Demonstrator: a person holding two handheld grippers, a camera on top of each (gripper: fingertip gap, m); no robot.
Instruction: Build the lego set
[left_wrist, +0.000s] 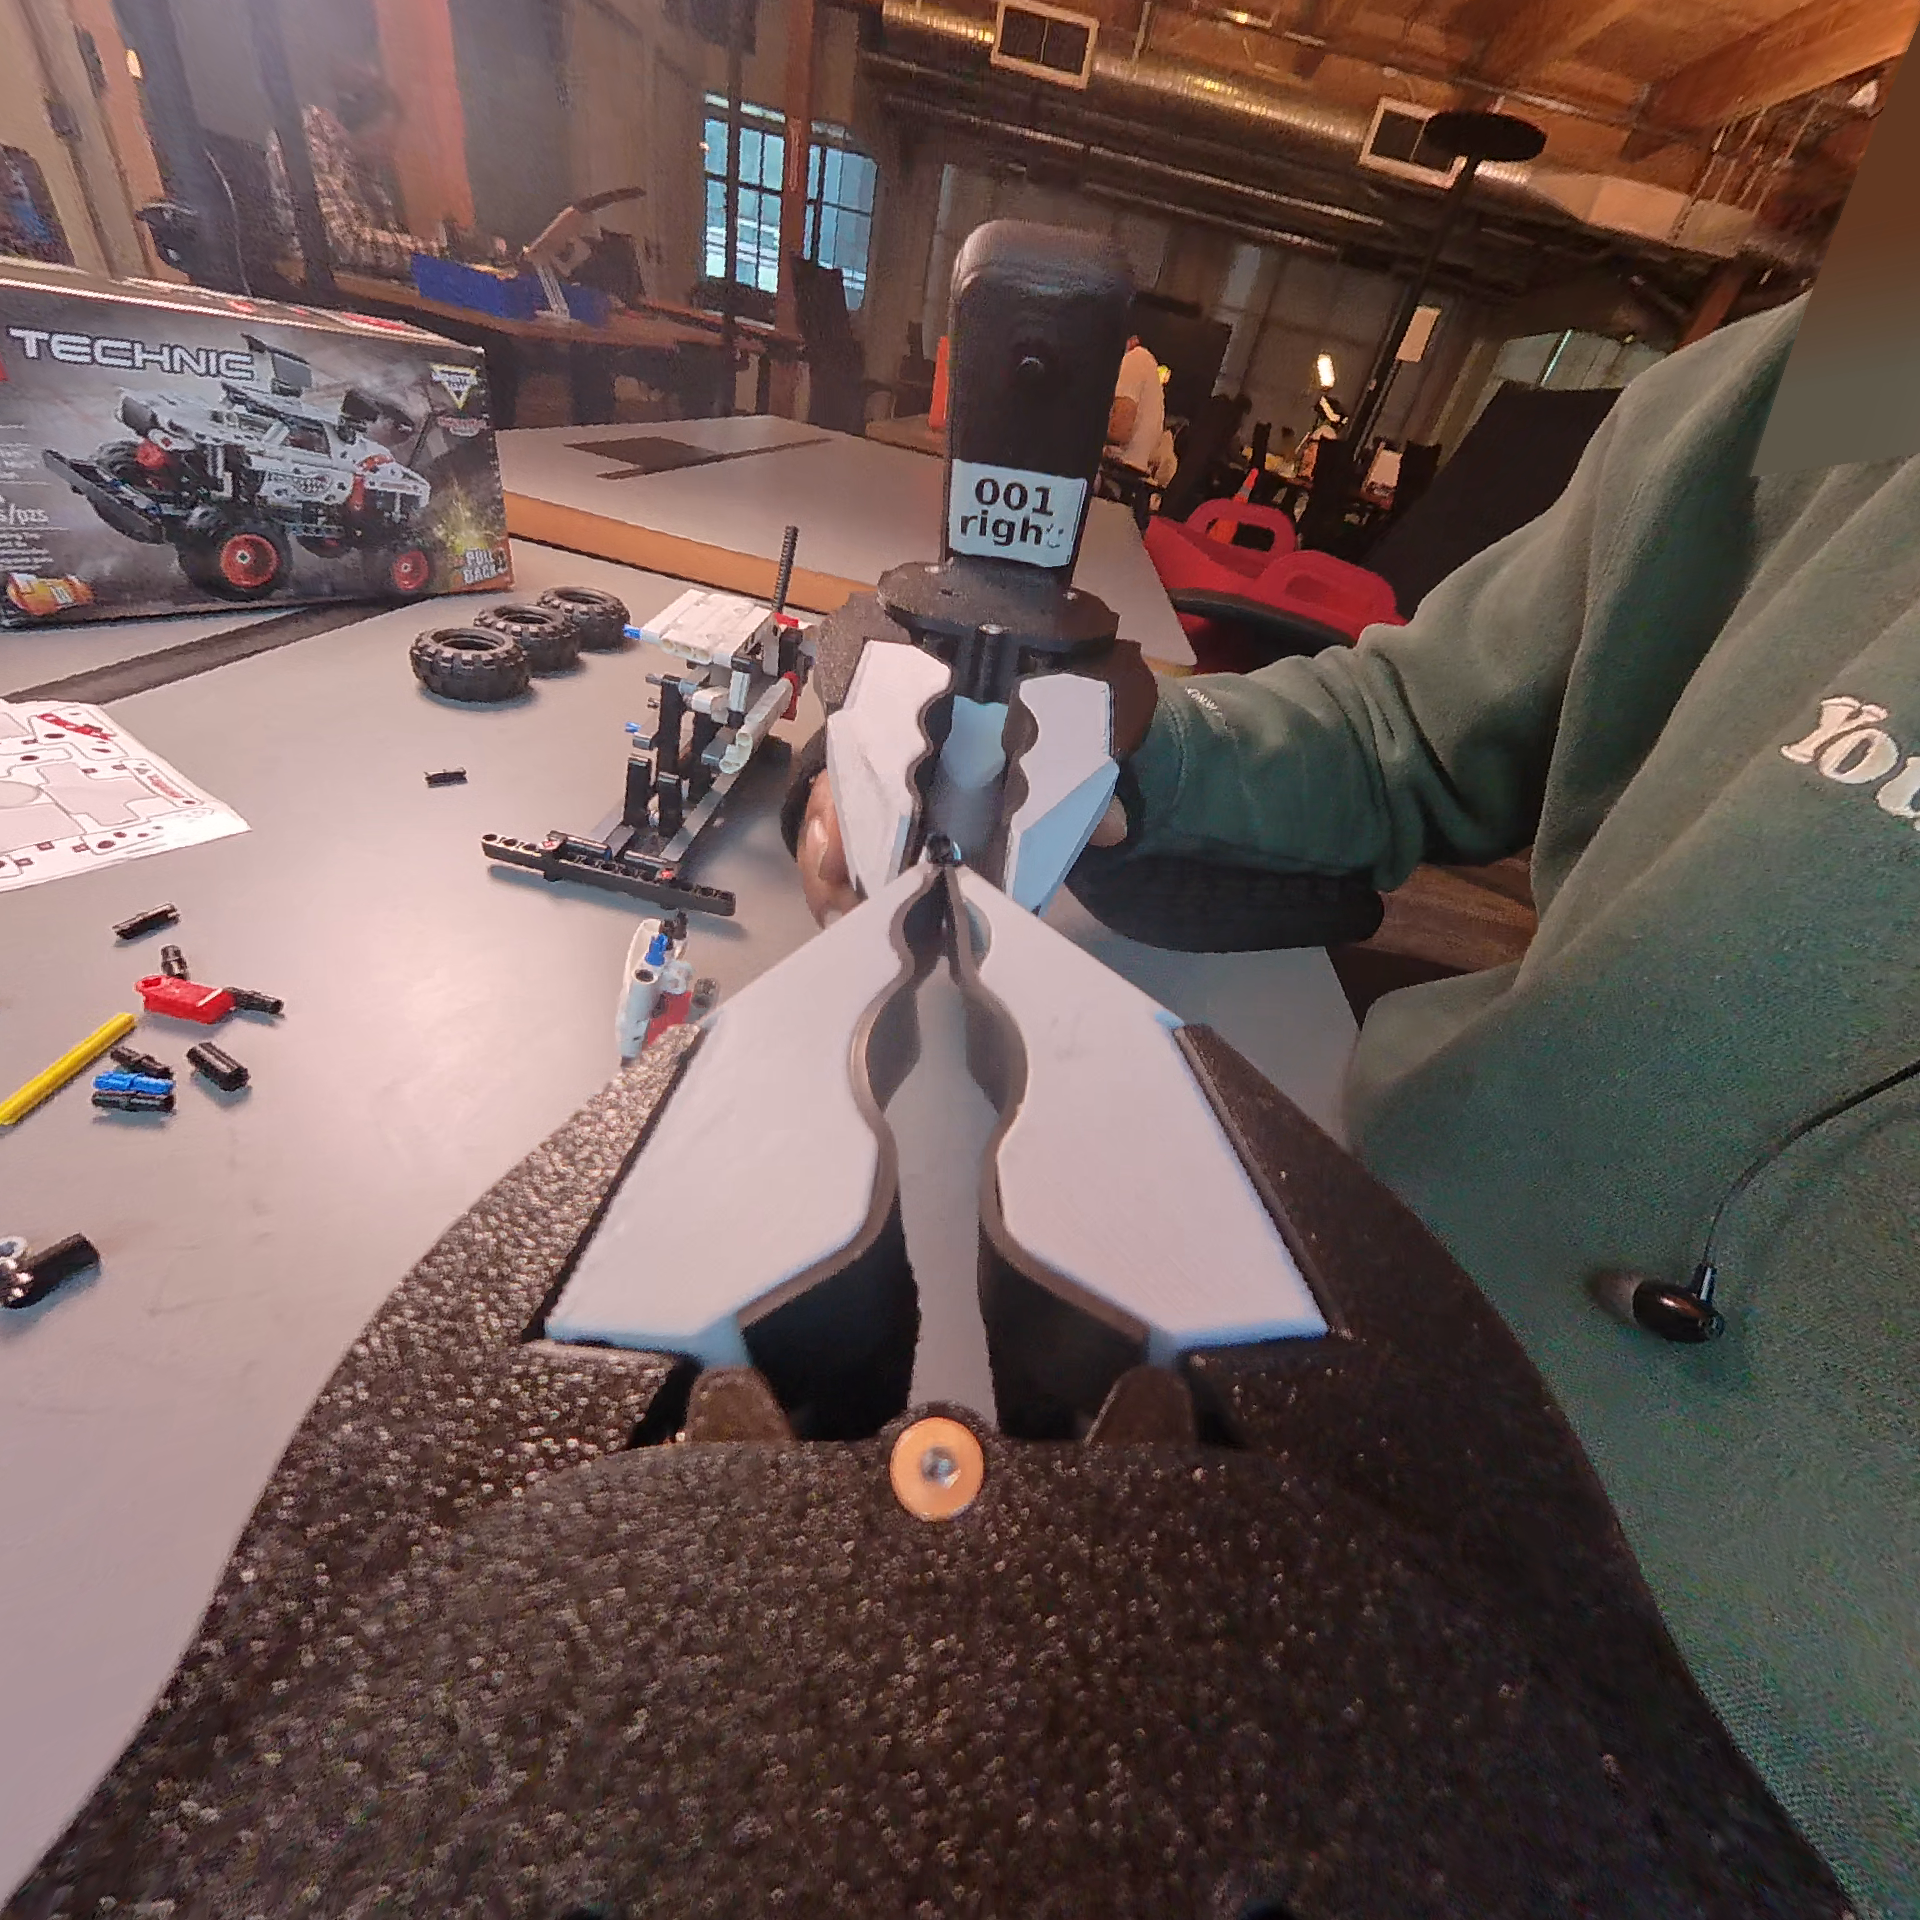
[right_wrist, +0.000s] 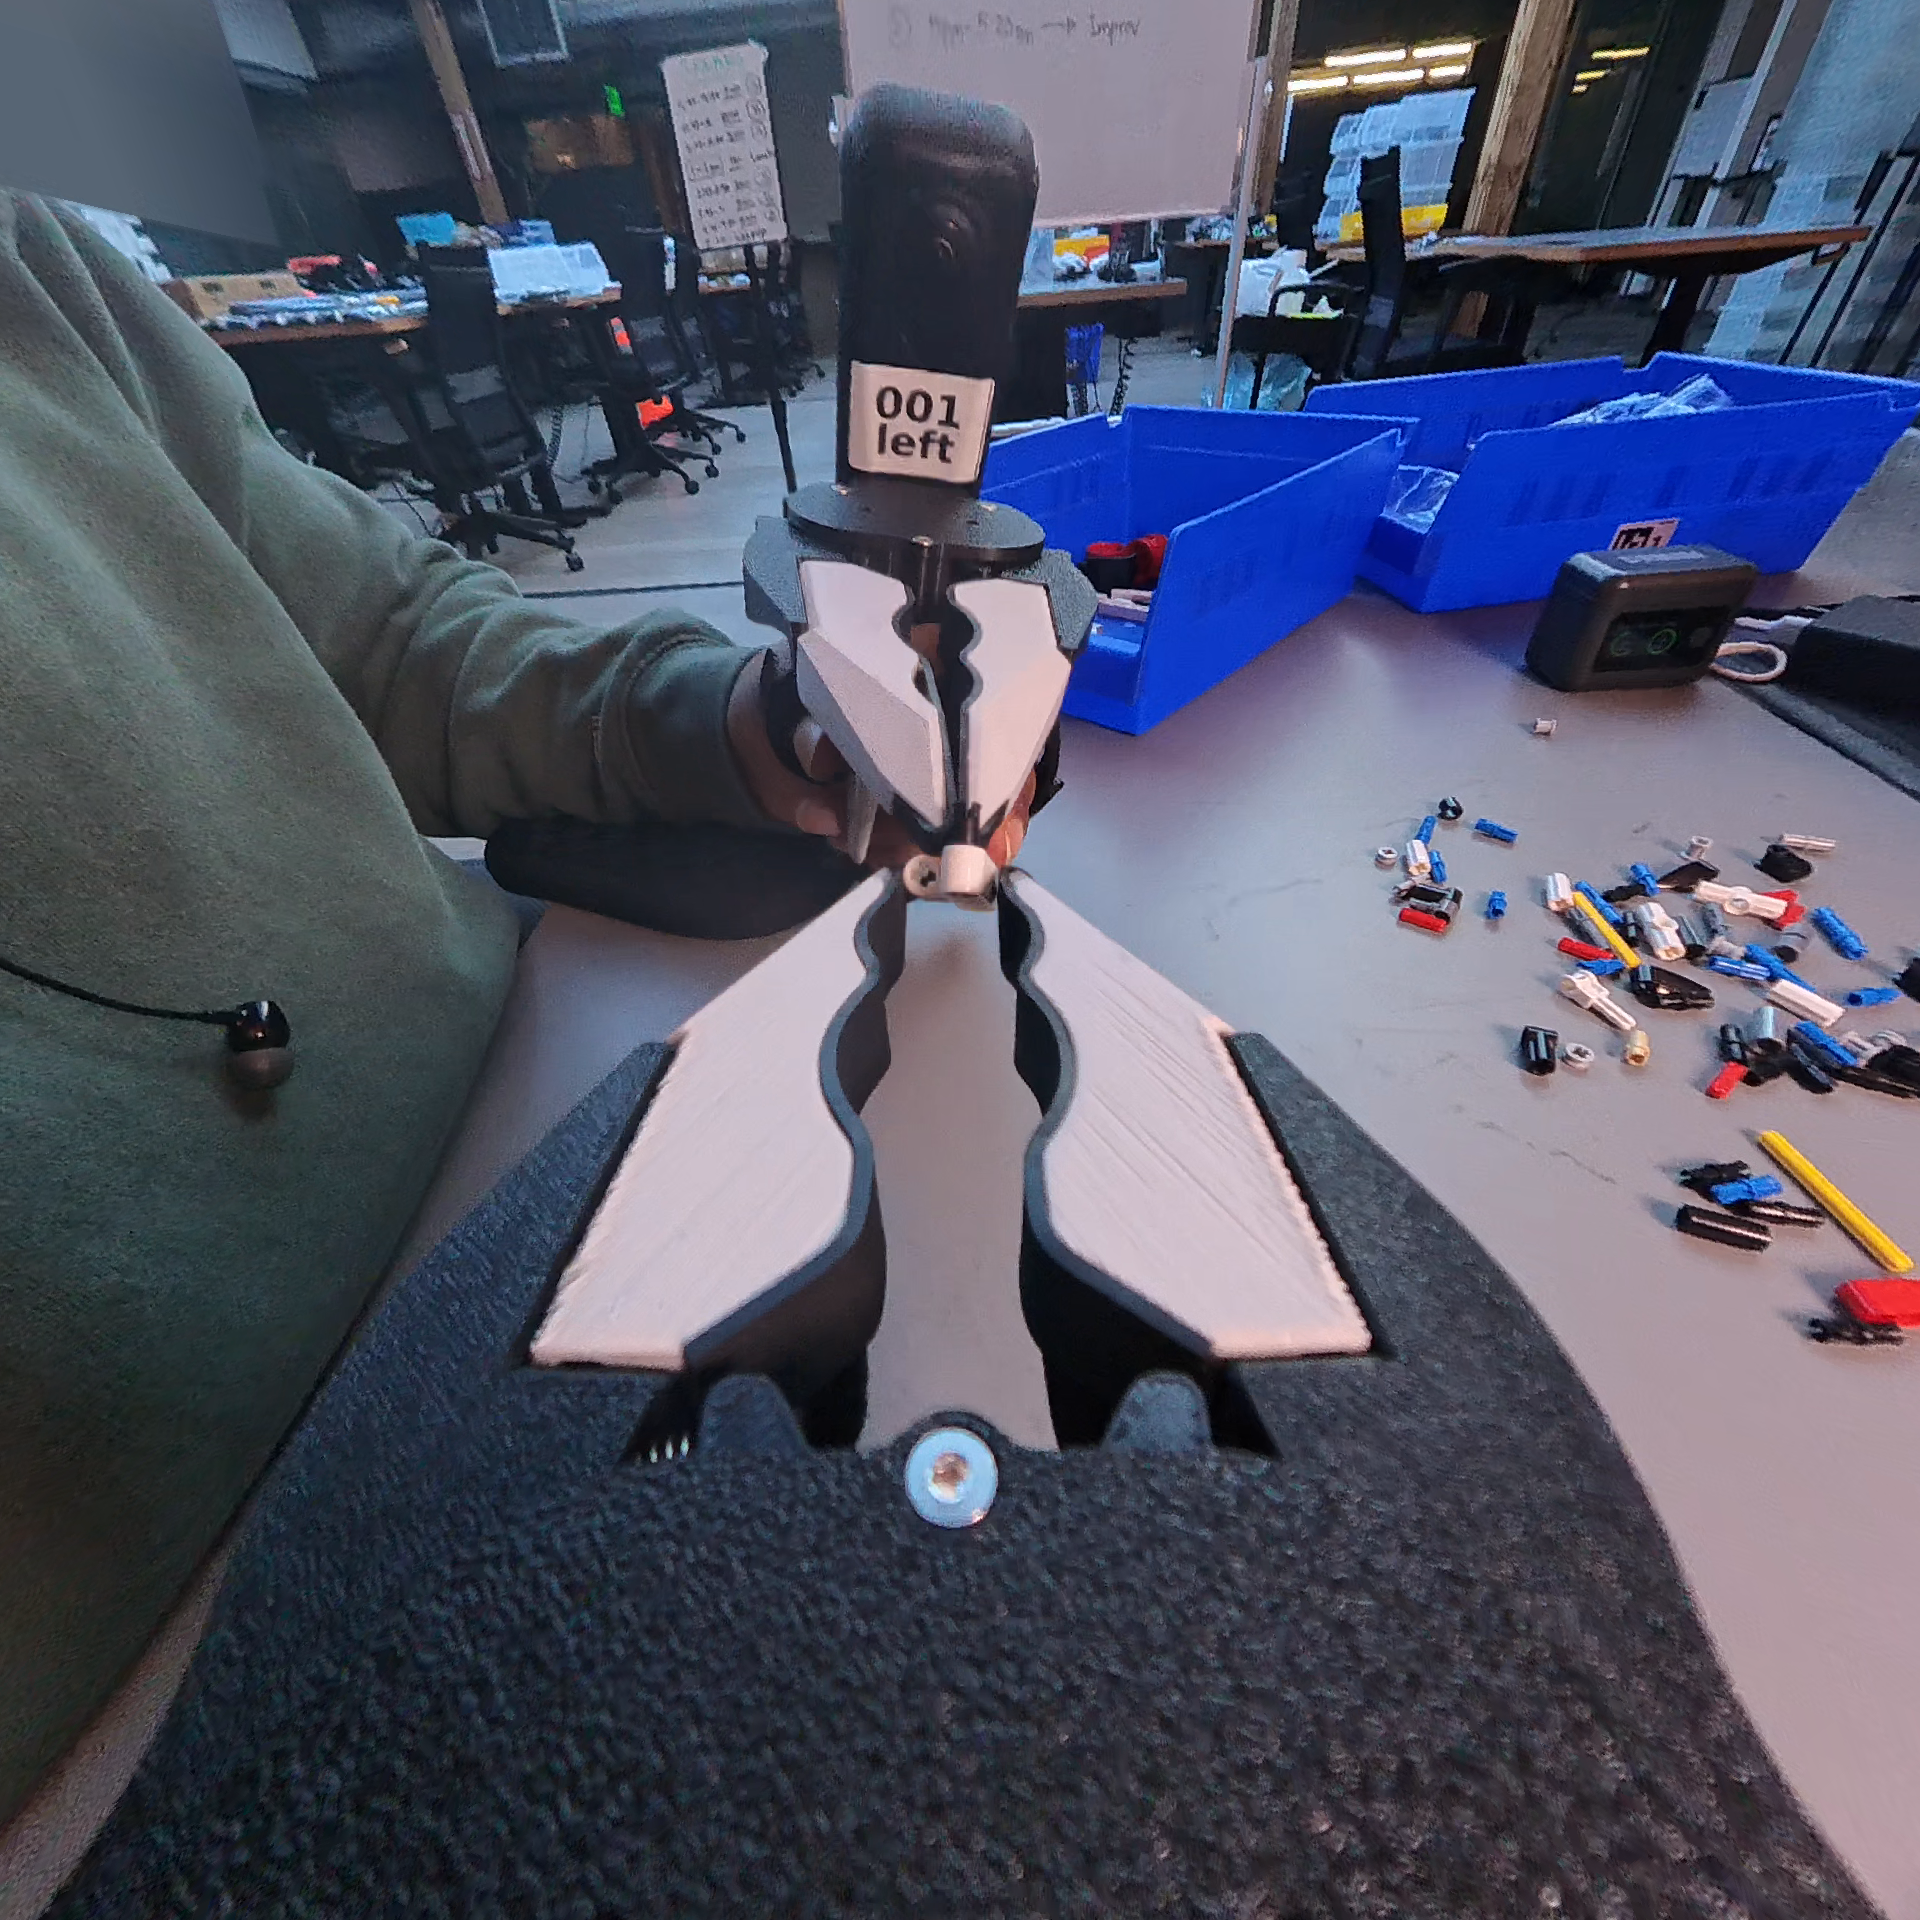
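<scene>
In the right wrist view my right gripper (right_wrist: 954, 883) is shut on a small white connector piece (right_wrist: 958, 871), holding it in the air above the grey table (right_wrist: 1299, 790). My left gripper (right_wrist: 961, 823) faces it tip to tip, shut on a small black pin (right_wrist: 972, 831) that touches the white piece. In the left wrist view my left gripper (left_wrist: 945, 883) is closed, the pin (left_wrist: 943, 852) only a dark speck at its tips, and the right gripper (left_wrist: 940, 844) meets it. A partly built black and white chassis (left_wrist: 707, 727) lies beyond.
The set's box (left_wrist: 239, 457), three black tyres (left_wrist: 509, 644), a printed sheet (left_wrist: 94, 790), a small subassembly (left_wrist: 655, 987) and loose pieces (left_wrist: 177, 1039) lie on the left. Two blue bins (right_wrist: 1226, 540), a black device (right_wrist: 1642, 618) and a parts pile (right_wrist: 1714, 966) lie on the right. A person's green sleeve (left_wrist: 1403, 727) is close. The grippers are tip to tip, or close to it.
</scene>
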